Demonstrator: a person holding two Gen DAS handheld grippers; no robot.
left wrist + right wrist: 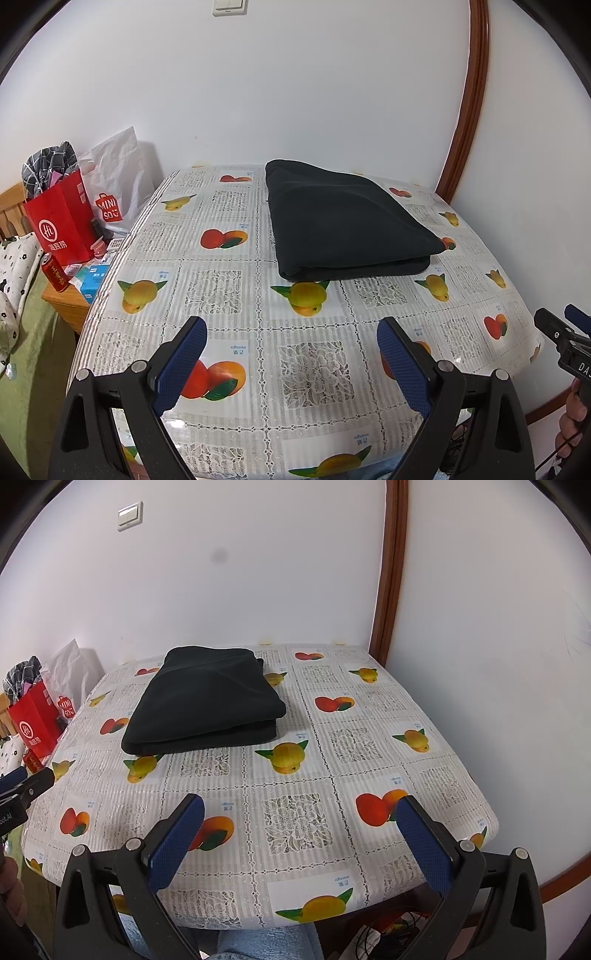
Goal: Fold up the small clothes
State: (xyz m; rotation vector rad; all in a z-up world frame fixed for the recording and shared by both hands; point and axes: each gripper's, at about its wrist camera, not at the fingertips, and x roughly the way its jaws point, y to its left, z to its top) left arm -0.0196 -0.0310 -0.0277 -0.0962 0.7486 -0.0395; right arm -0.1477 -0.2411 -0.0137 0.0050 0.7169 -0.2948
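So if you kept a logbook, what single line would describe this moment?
stage: fold looks done | black folded garment: flat on fruit-print tablecloth, untouched | left gripper: open, empty, near table edge | right gripper: open, empty

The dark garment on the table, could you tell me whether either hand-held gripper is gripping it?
No: the dark garment lies folded on the table, well beyond the open left hand-held gripper and the open right hand-held gripper.

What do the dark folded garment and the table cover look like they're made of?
Dark folded garment: apparently soft matte knit or fleece; it reflects no light and its folded edges are thick and rounded. Table cover: likely glossy plastic or vinyl, with printed fruit, a lace pattern and visible glare.
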